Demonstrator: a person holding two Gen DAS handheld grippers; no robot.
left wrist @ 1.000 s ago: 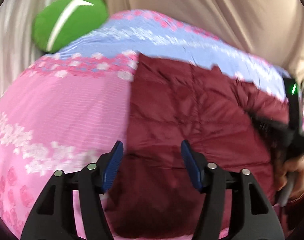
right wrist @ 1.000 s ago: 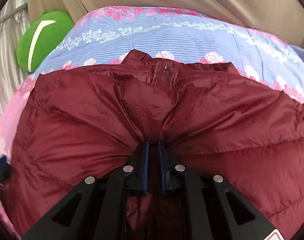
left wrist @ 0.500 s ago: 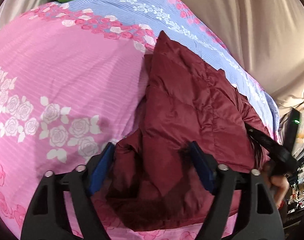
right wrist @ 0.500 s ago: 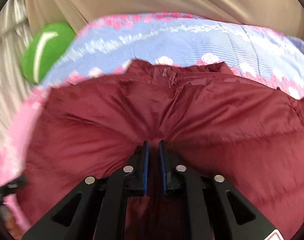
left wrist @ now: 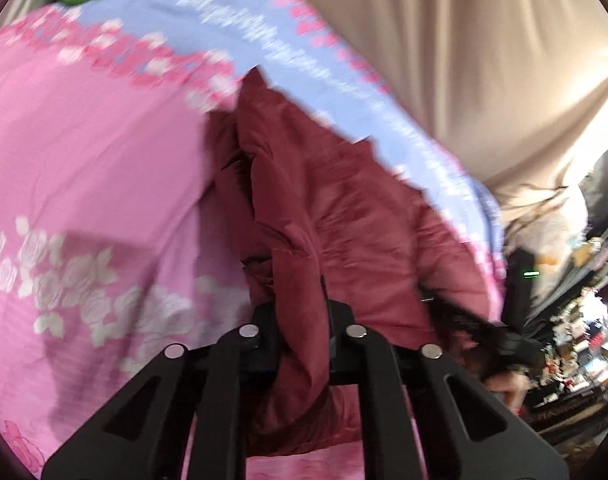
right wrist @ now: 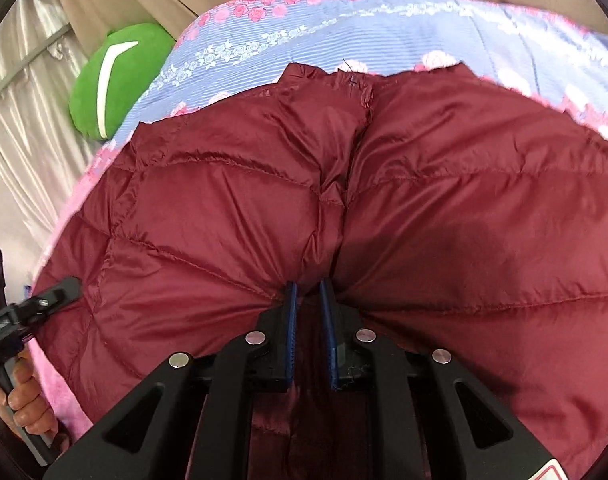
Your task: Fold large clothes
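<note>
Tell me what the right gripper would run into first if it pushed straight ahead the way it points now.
The maroon puffer jacket itself. The right gripper already has its jaws clamped on a fold of it, and the quilted fabric bulges up directly ahead. Beyond lies the floral bedspread, though depth is hard to judge.

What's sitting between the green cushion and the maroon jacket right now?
Only the floral bedsheet: a bare blue-striped band of it separates the green cushion from the maroon jacket. The right wrist view shows it clearly; the left wrist view is blurred.
</note>
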